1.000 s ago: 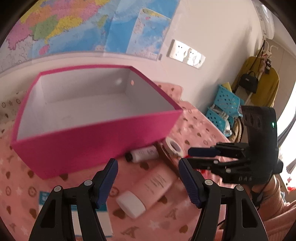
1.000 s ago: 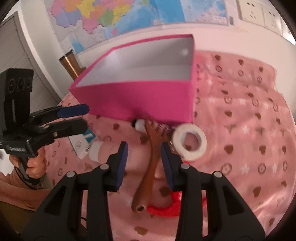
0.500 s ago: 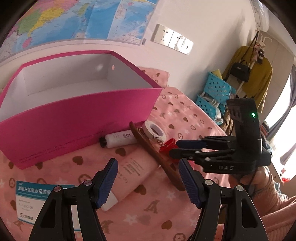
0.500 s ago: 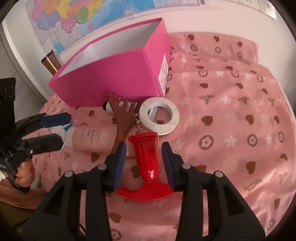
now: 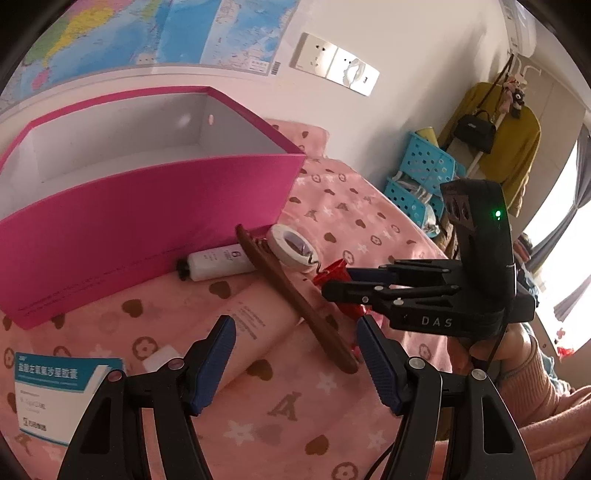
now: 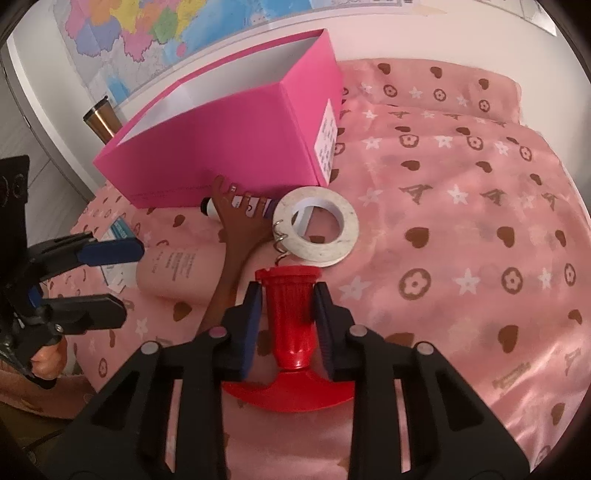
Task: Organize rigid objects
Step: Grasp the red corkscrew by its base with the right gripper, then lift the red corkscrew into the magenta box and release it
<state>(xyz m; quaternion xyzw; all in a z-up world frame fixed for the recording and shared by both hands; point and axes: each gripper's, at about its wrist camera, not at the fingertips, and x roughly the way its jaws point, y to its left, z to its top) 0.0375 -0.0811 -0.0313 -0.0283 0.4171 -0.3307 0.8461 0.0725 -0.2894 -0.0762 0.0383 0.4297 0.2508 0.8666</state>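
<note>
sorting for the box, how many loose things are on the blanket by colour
red: 1, red plastic piece
brown: 1, wooden comb
white: 2, tape roll, small bottle
pink: 1, tube
blue-white: 1, carton
total: 6

Background of the scene. A colored wall map [image 5: 155, 33] hangs above a white ledge [image 6: 207, 55]; a double wall socket plate [image 5: 334, 64] sits to its right. A metal tumbler [image 6: 101, 122] stands near the ledge. Blue perforated baskets [image 5: 421, 184], a yellow garment [image 5: 517, 147] and a black handbag [image 5: 474, 129] occupy the far corner.
</note>
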